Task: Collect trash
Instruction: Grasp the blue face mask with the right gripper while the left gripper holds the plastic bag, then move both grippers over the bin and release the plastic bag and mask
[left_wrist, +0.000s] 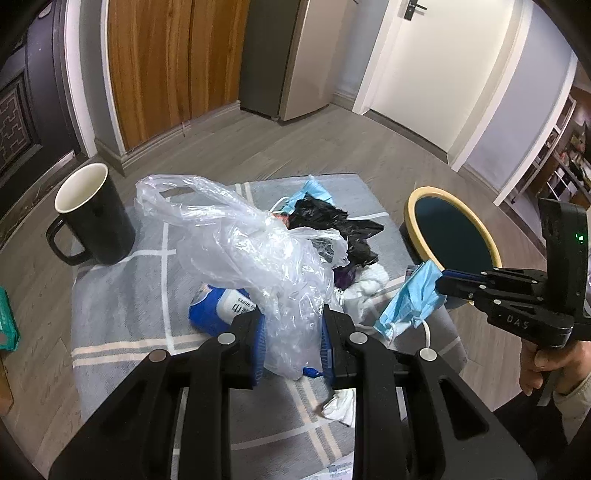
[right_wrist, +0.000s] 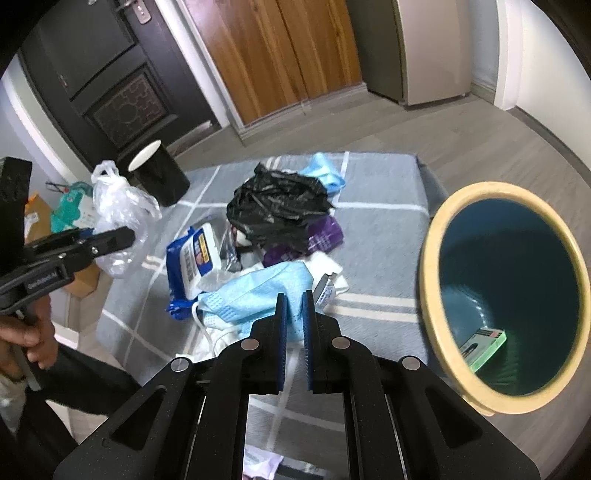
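Left fingers (left_wrist: 293, 332) pinching clear bag (left_wrist: 258, 236), right fingers (right_wrist: 294, 314) clamping blue mask (right_wrist: 258, 291) (bin (right_wrist: 432, 258) beside)

We are looking through 2 fisheye cameras, each riding just behind its own gripper and facing forward and down along the fingers. The left wrist view is sitting close above the grey mat (left_wrist: 122, 295), aiming toward the wooden doors (left_wrist: 162, 66), with the left gripper (left_wrist: 293, 332) filling the bottom edge. The right wrist view is hovering near the mat's right side, facing much the same way, perhaps angled a little more leftward. Both views are sharing the trash pile, the black mug (left_wrist: 92, 218), the bin (left_wrist: 452, 229) and the far wall. Each camera is also catching the other gripper at its frame edge.
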